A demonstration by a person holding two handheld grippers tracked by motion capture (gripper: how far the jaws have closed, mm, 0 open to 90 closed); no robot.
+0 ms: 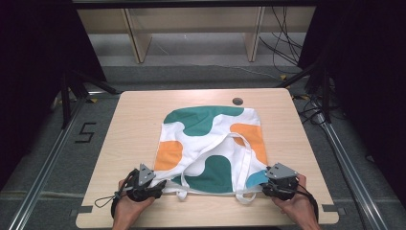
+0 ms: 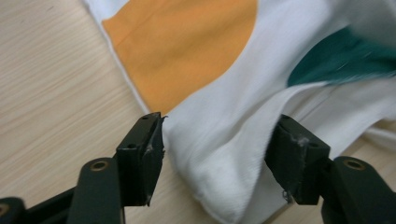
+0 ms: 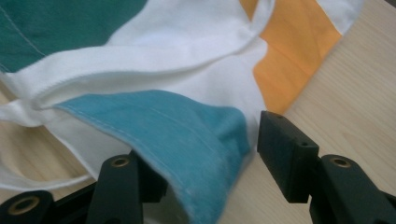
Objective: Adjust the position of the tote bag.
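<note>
- On the wooden table [image 1: 134,120], near left: left gripper [image 1: 160,184], jaws spread, white near-left corner of the tote bag [image 1: 210,143] lying loose between the pads, unpinched
- Centre: tote bag lies flat, white with green and orange patches, straps [image 1: 242,158] folded across it
- Near right: right gripper [image 1: 263,188], jaws spread, blue corner [image 3: 187,140] draped over one jaw, the other pad clear of the cloth

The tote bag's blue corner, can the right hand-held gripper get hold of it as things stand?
Probably yes: the blue corner already lies between the open jaws of the right hand-held gripper, with nothing in the way.
</note>
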